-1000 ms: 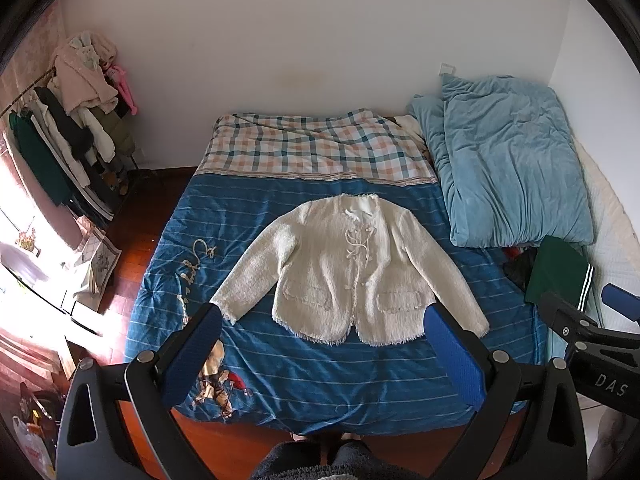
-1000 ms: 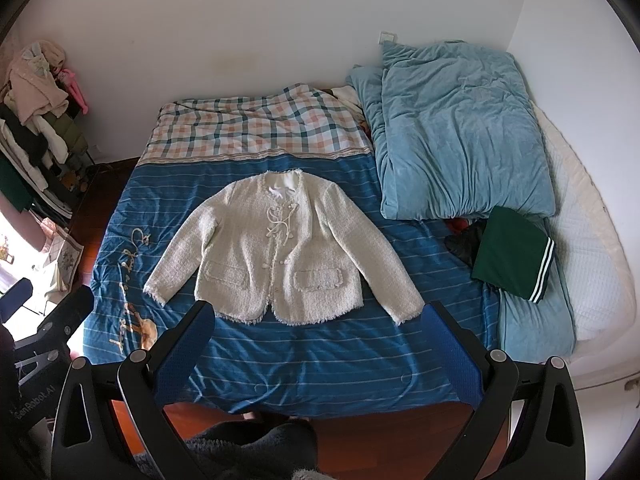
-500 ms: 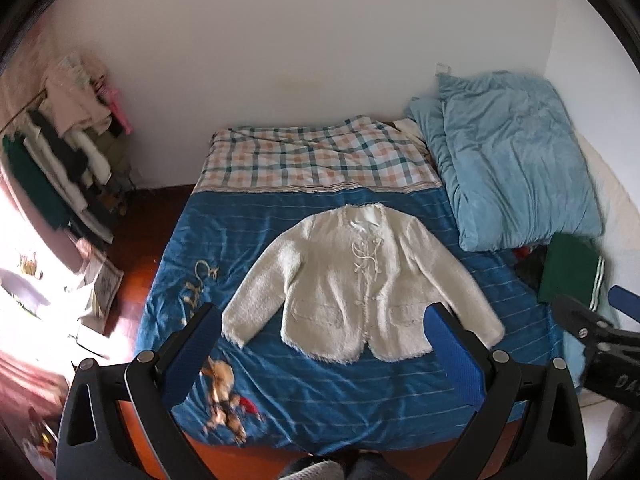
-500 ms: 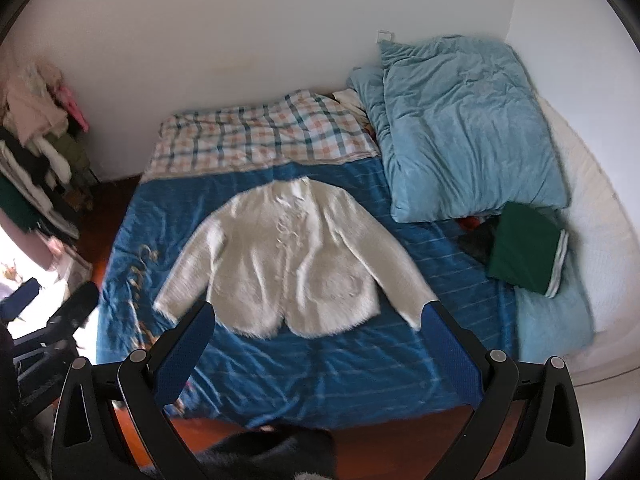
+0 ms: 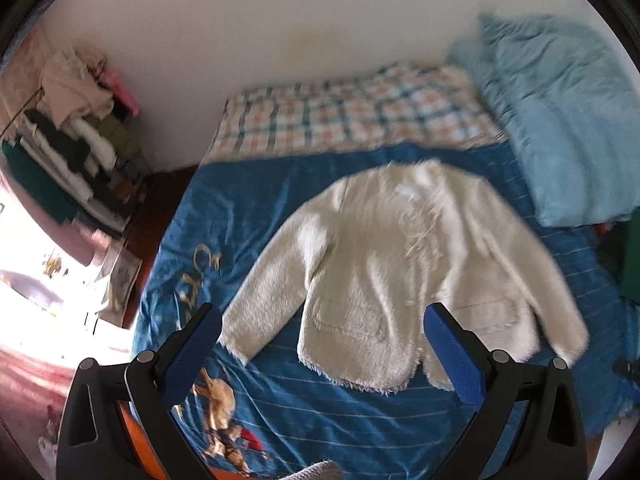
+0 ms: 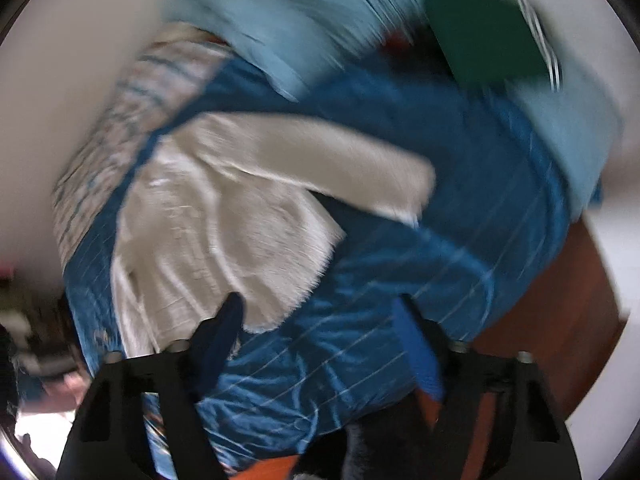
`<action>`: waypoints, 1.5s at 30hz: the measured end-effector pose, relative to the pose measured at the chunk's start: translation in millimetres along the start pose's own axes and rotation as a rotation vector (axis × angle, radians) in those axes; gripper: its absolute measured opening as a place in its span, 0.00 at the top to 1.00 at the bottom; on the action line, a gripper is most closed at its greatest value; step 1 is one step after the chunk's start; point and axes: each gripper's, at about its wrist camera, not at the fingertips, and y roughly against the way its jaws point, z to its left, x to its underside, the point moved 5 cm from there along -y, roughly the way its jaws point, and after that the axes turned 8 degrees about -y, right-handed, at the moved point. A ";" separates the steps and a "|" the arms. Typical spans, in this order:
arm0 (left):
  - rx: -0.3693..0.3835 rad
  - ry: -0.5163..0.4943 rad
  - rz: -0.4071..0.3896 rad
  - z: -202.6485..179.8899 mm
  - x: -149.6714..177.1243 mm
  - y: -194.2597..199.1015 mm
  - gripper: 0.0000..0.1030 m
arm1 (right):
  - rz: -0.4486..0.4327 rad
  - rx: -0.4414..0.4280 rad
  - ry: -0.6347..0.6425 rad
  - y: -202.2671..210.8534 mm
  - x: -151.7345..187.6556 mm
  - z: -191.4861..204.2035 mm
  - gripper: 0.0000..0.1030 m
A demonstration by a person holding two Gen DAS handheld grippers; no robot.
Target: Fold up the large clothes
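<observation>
**Cream jacket spread on the blue bed, both grippers above it**

White walls close off a bedroom with a dark wooden floor. At the far left of the left wrist view a clothes rack (image 5: 68, 148) is crowded with hanging garments. Next comes the bed, covered by a blue striped bedspread (image 5: 240, 216) with a plaid blanket (image 5: 348, 116) across its head end.

On the bedspread lies the cream jacket (image 5: 400, 272), front side up and spread flat, sleeves angled outward and down, its fringed hem towards the foot of the bed. To its right a light blue duvet (image 5: 560, 128) is heaped along the bed's edge, and a dark green folded garment (image 6: 484, 36) sits beside it.

The left gripper (image 5: 324, 356) hangs over the lower left part of the jacket, its blue pads spread wide with nothing between them; the left sleeve cuff and the hem show in the gap.

The right wrist view is heavily blurred and tilted. There the right gripper (image 6: 320, 344) is over bare bedspread just beside the jacket's hem corner; its jaws are closing, with no cloth caught between them.
</observation>
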 end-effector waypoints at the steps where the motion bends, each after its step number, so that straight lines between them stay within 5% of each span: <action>1: -0.020 0.008 0.026 -8.2 1.3 -21.3 0.00 | 0.016 -0.001 -0.035 -23.2 -9.1 -13.1 0.36; 6: -0.087 0.006 0.119 -38.3 15.2 -92.6 0.00 | 0.083 -0.048 -0.243 -148.0 -57.4 -83.9 0.36; 10: -0.062 0.009 0.207 -68.8 26.7 -161.3 0.00 | 0.107 -0.118 -0.413 -243.2 -83.4 -129.1 0.36; 17: -0.030 -0.062 0.261 -133.0 30.3 -268.2 0.00 | 0.057 -0.244 -0.694 -342.0 -107.6 -167.1 0.34; 20: -0.006 -0.088 0.251 -153.6 22.8 -288.8 0.00 | -0.068 -0.307 -0.725 -347.8 -125.3 -161.3 0.46; 21: 0.002 -0.096 0.243 -160.9 17.9 -294.4 0.00 | -0.089 -0.291 -0.732 -350.5 -128.4 -160.9 0.61; 26: 0.001 -0.132 0.216 -171.1 6.5 -305.1 0.00 | -0.098 -0.252 -0.691 -369.7 -142.6 -143.8 0.57; 28: -0.004 -0.140 0.217 -170.8 6.3 -307.8 0.00 | -0.074 -0.214 -0.616 -369.4 -152.0 -128.3 0.74; 35: -0.032 -0.134 0.208 -148.5 -4.6 -320.4 0.00 | -0.157 -0.294 -0.604 -319.1 -200.9 -66.8 0.80; 41: -0.028 -0.059 0.210 -113.0 -14.0 -324.2 0.00 | -0.236 -0.362 -0.442 -255.9 -244.3 29.7 0.80; 45: -0.063 -0.003 0.175 -70.7 -21.1 -319.8 0.00 | -0.253 -0.417 -0.246 -225.3 -257.9 134.1 0.80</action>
